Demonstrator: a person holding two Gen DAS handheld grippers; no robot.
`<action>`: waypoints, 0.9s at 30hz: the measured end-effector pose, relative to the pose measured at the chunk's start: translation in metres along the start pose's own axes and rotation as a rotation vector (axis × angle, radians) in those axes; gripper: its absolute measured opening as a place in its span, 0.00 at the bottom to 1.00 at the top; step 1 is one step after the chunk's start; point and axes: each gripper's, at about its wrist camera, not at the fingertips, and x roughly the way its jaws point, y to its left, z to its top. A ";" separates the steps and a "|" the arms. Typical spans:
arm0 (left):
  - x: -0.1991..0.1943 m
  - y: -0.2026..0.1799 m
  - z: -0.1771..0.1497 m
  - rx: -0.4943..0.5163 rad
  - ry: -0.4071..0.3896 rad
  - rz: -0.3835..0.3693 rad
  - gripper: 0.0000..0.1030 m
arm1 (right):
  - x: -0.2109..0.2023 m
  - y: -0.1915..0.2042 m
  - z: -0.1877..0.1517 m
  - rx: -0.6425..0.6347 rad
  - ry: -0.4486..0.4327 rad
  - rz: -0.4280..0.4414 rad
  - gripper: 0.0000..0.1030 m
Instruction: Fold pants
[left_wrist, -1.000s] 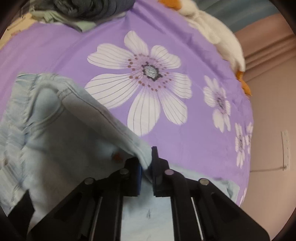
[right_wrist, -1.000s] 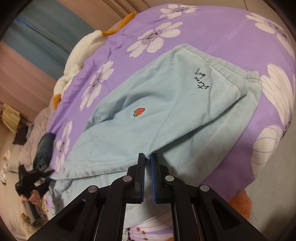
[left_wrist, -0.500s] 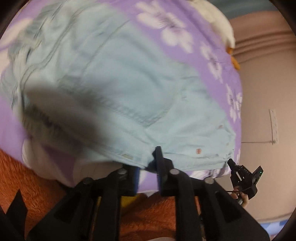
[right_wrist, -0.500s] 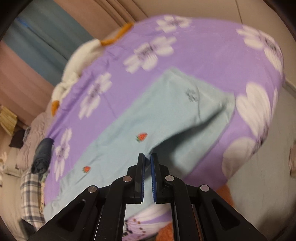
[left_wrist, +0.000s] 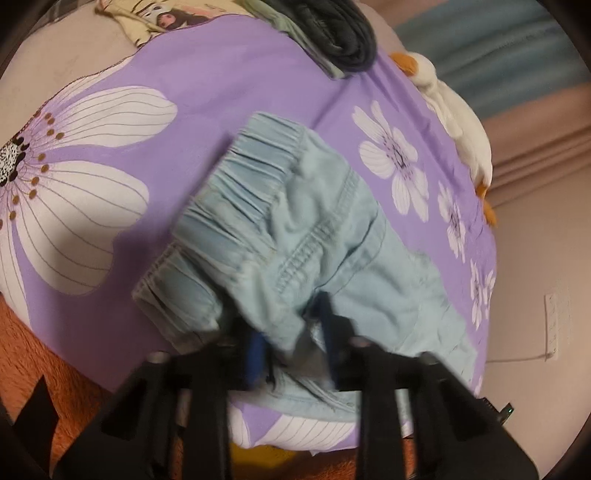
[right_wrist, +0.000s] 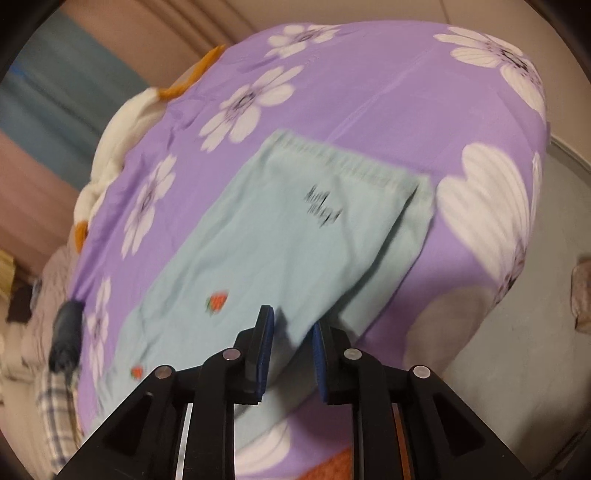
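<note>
In the left wrist view the light-blue denim pants (left_wrist: 295, 236) lie crumpled mid-frame on the smooth purple flower-print bedsheet (left_wrist: 229, 81), their ribbed elastic waistband toward the upper left. The left gripper (left_wrist: 291, 343) is closing its narrowly parted jaws around a hanging fold at bottom centre. Only the right wrist view shows the fabric's smooth side with strawberry prints (right_wrist: 217, 302) and dark lettering. There the right gripper (right_wrist: 291, 350) is opening, a pants corner loose between its blue pads.
</note>
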 end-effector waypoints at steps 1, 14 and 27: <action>-0.001 -0.002 0.000 0.001 -0.001 0.000 0.12 | 0.000 -0.003 0.004 0.013 -0.006 -0.003 0.19; -0.004 0.007 -0.014 0.108 0.075 0.172 0.15 | -0.022 0.001 0.029 -0.005 -0.104 -0.070 0.04; 0.008 0.010 -0.009 0.101 0.081 0.154 0.19 | 0.013 -0.006 0.016 -0.031 -0.026 -0.221 0.03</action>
